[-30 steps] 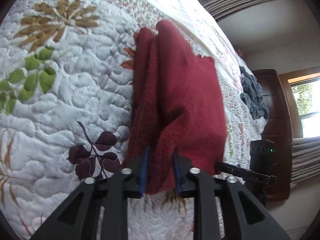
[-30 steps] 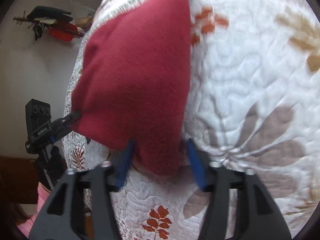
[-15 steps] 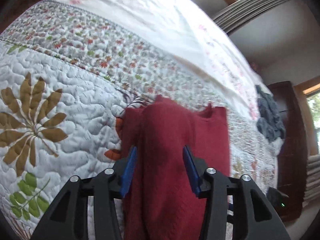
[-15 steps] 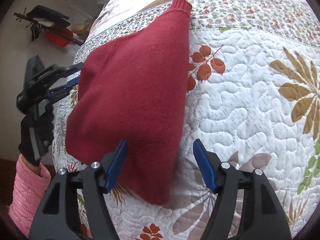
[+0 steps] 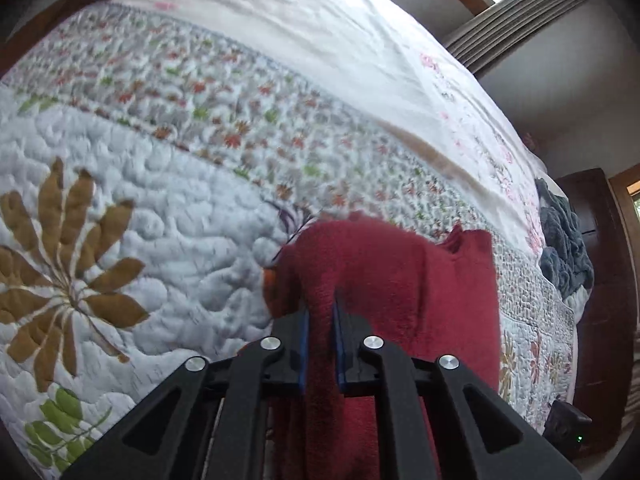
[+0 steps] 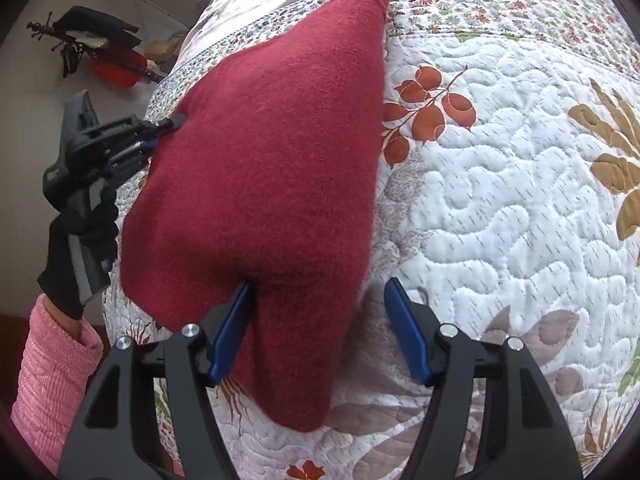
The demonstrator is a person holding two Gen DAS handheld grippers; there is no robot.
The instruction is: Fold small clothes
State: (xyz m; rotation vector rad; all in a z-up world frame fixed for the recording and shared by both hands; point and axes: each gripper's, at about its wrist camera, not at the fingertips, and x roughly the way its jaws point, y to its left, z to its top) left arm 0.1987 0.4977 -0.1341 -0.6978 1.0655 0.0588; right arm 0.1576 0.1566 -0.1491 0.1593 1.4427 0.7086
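The red sweater (image 6: 264, 184) lies on the quilt (image 6: 500, 208), already doubled over, with a ribbed cuff at its far end; in the left wrist view it is seen as a thick red ridge (image 5: 400, 288) running away across the bed. The left gripper (image 5: 320, 344) is clamped on a fold of the sweater's edge, the knit pinched between its blue pads. The right gripper (image 6: 320, 332) is spread wide, its jaws astride the near corner of the sweater without pinching it. A gloved hand (image 6: 76, 240) is seen holding the left tool at the sweater's side. The step in hand is judged to be another fold or a straightening of the edge. It would be done well if the near corner were taken by the right gripper deep enough to catch every layer, both ends then raised together and kept level, so that the thick wool is not dragged or skewed over the quilt. A grey cloth (image 5: 564, 248) lies well apart
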